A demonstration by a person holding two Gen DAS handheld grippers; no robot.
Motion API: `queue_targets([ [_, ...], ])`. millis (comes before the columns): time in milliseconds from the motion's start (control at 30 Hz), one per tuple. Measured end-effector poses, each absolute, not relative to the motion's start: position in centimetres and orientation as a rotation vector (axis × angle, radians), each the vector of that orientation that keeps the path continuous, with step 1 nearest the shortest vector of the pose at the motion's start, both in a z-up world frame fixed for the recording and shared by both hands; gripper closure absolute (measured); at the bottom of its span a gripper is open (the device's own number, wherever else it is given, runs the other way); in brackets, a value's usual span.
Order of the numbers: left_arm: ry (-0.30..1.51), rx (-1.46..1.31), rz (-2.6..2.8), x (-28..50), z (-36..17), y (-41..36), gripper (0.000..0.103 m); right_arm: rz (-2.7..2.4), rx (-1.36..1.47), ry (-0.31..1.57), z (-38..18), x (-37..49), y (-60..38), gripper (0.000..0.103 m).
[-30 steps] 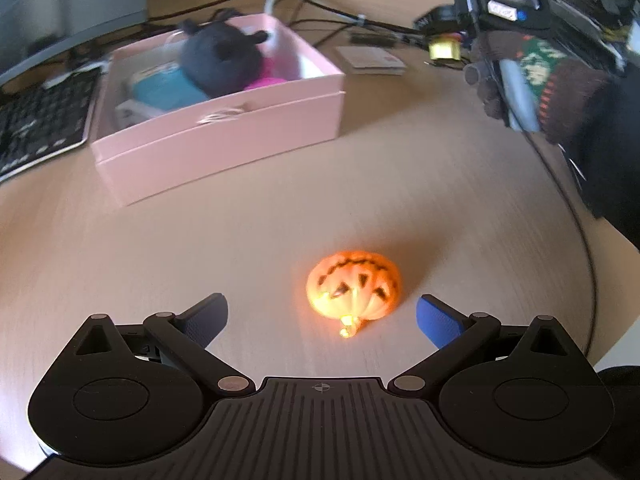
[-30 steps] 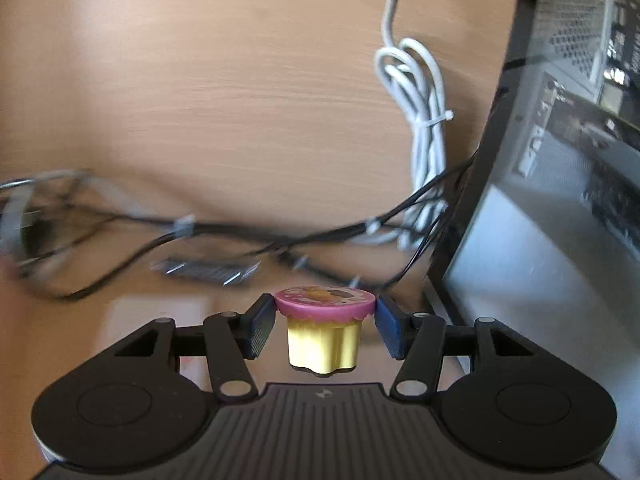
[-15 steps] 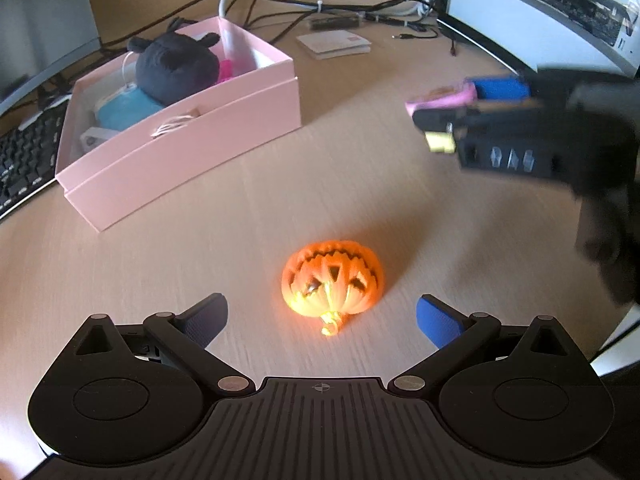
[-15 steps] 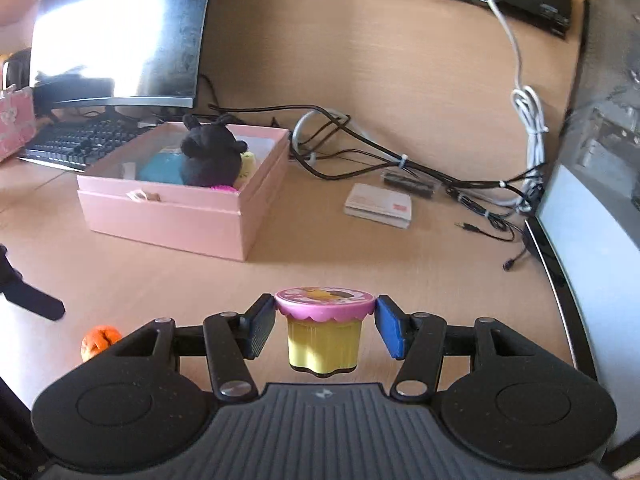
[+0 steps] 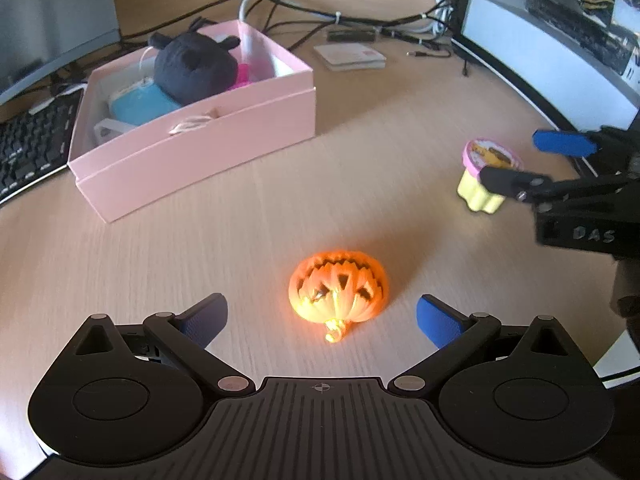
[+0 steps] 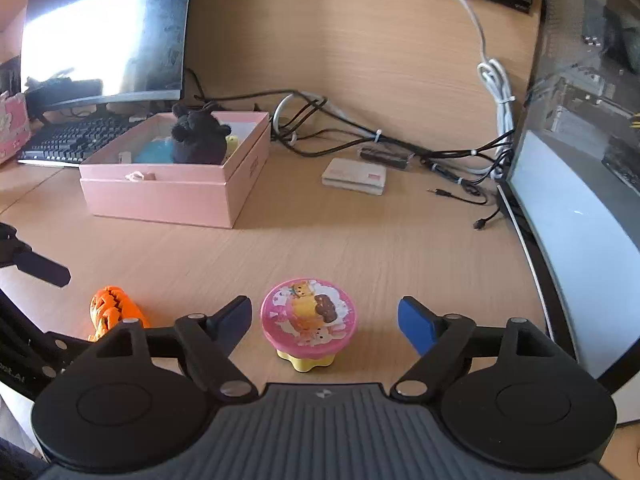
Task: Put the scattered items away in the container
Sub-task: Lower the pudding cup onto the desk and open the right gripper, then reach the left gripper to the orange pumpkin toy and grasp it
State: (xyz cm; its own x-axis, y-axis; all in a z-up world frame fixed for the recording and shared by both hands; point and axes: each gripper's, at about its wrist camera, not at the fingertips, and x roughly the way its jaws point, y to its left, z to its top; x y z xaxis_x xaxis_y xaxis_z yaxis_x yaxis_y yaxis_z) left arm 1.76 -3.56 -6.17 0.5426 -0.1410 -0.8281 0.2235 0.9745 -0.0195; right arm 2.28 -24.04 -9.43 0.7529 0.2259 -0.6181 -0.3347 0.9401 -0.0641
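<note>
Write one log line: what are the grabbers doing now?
left gripper: open over pumpkin | right gripper: opening, jelly cup on desk

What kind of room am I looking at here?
Most likely an office or home computer desk: a wooden desktop carrying a monitor, a black keyboard and a tangle of cables.

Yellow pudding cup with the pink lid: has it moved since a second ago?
Yes. The yellow pudding cup with the pink lid left the opening right gripper and stands on the wooden desk, short of the pink box.
</note>
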Motion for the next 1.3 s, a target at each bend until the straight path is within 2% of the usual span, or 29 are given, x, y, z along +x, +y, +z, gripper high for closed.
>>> queue_targets([
  [567, 0.897, 0.067, -0.179, 0.7, -6.2, -4.8, 0.002, 0.33, -0.149, 0.68, -8.9, 0.4, -24.0, 0.021],
  [600, 0.895, 0.069, -0.177, 0.7, -6.2, -4.9, 0.007, 0.333, -0.151, 0.675, -8.9, 0.2, -23.9, 0.02],
  [633, 0.895, 0.068, -0.176, 0.7, -6.2, -4.9, 0.021, 0.334, -0.153, 0.67, -8.8, 0.0, -23.9, 0.02],
  [667, 0.899, 0.065, -0.176, 0.7, -6.2, -5.0, 0.026, 0.335, -0.154, 0.668, -8.9, -0.2, -23.9, 0.02],
  [833, 0.898, 0.043, -0.168, 0.5, -6.4, -5.0, 0.012, 0.344, -0.166, 0.663, -8.9, -0.7, -23.9, 0.02],
  [1133, 0.886, 0.068, -0.138, 0.6, -6.8, -5.3, 0.014, 0.344, -0.159, 0.679, -9.1, -0.8, -24.4, 0.019],
  [1300, 0.889, 0.065, -0.124, 1.1, -7.2, -5.2, 0.022, 0.338, -0.159, 0.679, -9.1, -0.9, -24.6, 0.019],
])
